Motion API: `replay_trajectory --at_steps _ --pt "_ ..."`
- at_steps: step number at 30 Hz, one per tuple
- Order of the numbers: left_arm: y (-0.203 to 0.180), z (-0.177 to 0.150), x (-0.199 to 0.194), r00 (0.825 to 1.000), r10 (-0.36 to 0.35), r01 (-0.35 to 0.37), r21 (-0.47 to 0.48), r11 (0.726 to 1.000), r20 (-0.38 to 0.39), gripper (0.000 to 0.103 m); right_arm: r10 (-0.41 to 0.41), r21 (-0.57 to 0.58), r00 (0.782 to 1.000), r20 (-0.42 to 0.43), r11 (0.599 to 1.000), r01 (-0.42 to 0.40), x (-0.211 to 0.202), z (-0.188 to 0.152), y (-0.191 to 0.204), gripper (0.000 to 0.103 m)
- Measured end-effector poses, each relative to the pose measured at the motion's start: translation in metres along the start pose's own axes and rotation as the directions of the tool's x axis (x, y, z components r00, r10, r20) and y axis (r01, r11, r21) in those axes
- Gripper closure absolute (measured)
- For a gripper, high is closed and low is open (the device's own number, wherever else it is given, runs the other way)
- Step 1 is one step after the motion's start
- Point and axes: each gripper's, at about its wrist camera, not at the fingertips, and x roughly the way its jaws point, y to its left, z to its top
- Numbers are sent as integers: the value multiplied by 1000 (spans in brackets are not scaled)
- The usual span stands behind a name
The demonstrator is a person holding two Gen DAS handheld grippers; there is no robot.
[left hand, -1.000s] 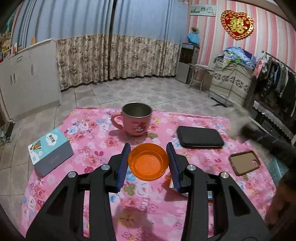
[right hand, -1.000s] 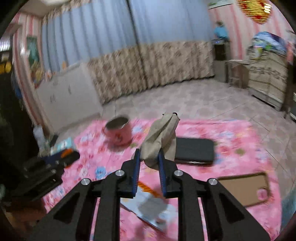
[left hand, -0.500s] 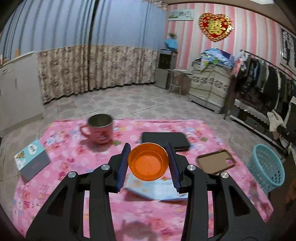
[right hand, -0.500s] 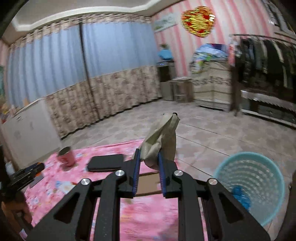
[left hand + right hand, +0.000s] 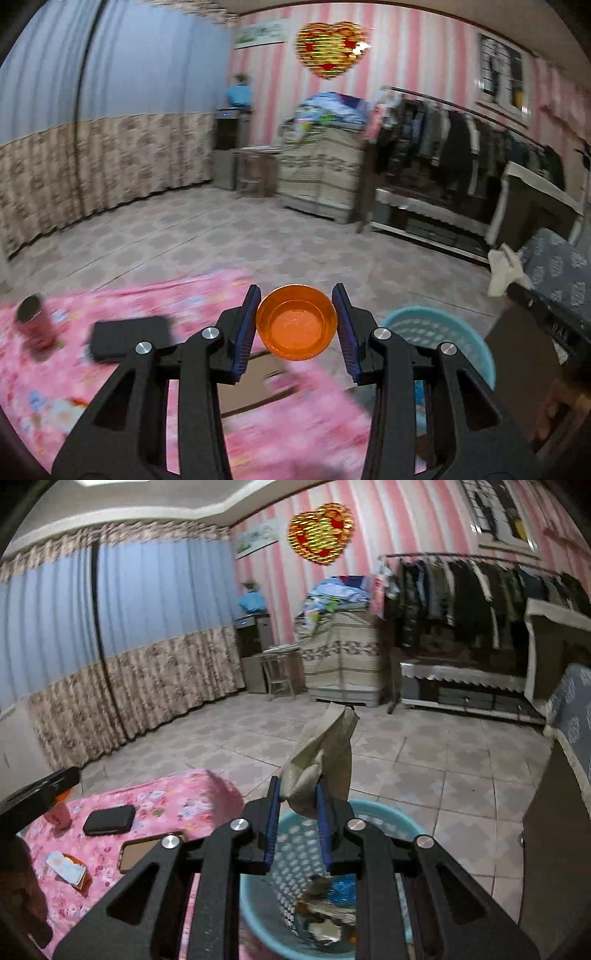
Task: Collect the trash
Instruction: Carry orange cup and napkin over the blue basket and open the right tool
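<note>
My left gripper (image 5: 296,325) is shut on an orange plastic cup (image 5: 296,322), held above the right end of the pink floral table (image 5: 110,398). A light blue perforated trash basket (image 5: 443,339) stands on the floor to its right. My right gripper (image 5: 297,805) is shut on a crumpled beige paper bag (image 5: 325,753) and holds it directly over the basket (image 5: 295,849), which has trash (image 5: 325,912) in its bottom. The paper bag also shows at the right of the left wrist view (image 5: 506,273).
On the table lie a black case (image 5: 109,819), a brown phone (image 5: 144,853), a torn wrapper (image 5: 68,867) and a pink mug (image 5: 35,326). A dark cabinet (image 5: 554,849) stands right of the basket. A clothes rack (image 5: 480,590) lines the back wall.
Both grippers have swung right, away from the table's middle toward the basket. The right gripper with the bag is now directly over the basket. Both grips are unchanged.
</note>
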Motion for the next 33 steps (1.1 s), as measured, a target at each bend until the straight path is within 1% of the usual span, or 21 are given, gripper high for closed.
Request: replay_trajectory --at_steps 3,6,8,13,22,25,28,33 --pt "-38 -1 26 998 -57 57 28 998 -21 64 34 54 999 10 998 -35 2 1 -15 84" --pt "-58 -5 43 995 -86 88 47 995 -46 64 32 66 999 6 997 -32 6 -1 -19 84" --pt "-64 -8 52 994 -92 95 54 994 -59 64 32 73 999 0 997 -32 11 -2 -22 84" --pt "-65 -12 69 992 -89 94 54 994 -83 64 39 80 999 -20 996 -37 17 -4 -25 84" --pt "-77 -16 72 991 -96 103 69 992 -98 64 41 66 998 -41 997 -38 19 -7 -19 84" --pt "-82 -16 72 990 -96 104 84 991 -99 64 28 63 999 -43 998 -25 19 -7 -23 84" --pt "-82 -16 72 991 -90 99 95 991 -100 64 -5 42 999 -54 999 7 21 -8 -22 84" --pt "-82 -15 72 991 -92 102 97 990 -97 64 -16 31 998 -59 999 18 18 -7 -20 84"
